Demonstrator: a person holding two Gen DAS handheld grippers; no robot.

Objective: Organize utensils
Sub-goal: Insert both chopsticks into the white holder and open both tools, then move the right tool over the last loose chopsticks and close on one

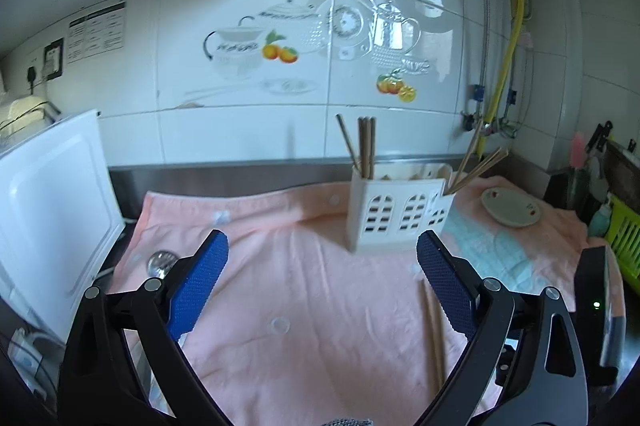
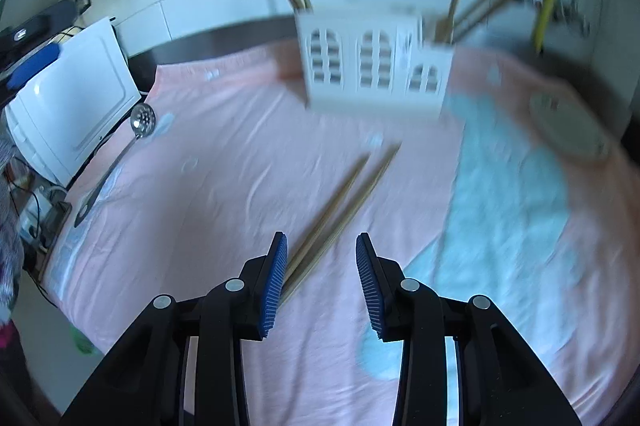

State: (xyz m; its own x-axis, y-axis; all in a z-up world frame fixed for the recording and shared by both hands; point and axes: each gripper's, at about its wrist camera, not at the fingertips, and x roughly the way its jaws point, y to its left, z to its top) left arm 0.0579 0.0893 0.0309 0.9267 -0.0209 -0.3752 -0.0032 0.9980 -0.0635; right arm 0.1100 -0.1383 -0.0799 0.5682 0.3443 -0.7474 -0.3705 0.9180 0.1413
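While the left gripper (image 1: 322,258) hangs over the pink towel (image 1: 280,286) with its blue pads spread wide and nothing between them, the right gripper (image 2: 321,266) hovers lower over the same towel with its jaws at a narrow gap, also empty. Two loose chopsticks (image 2: 344,201) lie side by side on the towel, running from near the right gripper's left pad up toward the white holder (image 2: 372,65); their near ends pass just under and beside that pad, and I cannot tell whether they touch it. In the left wrist view the same chopsticks (image 1: 434,330) lie next to the left gripper's right-hand pad.

The holder (image 1: 396,214) stands upright on the towel near the back wall, with arched cut-out windows on its front. Several chopsticks stand in its left compartment (image 1: 366,145), and a few more lean outward from its lower right compartment (image 1: 476,165). A small plate (image 1: 510,211) sits on the towel to the holder's right, apart from it. A slotted metal spoon (image 2: 136,133) with a dark handle lies at the towel's left edge, beside a white appliance (image 2: 68,97). The right wrist view is blurred.
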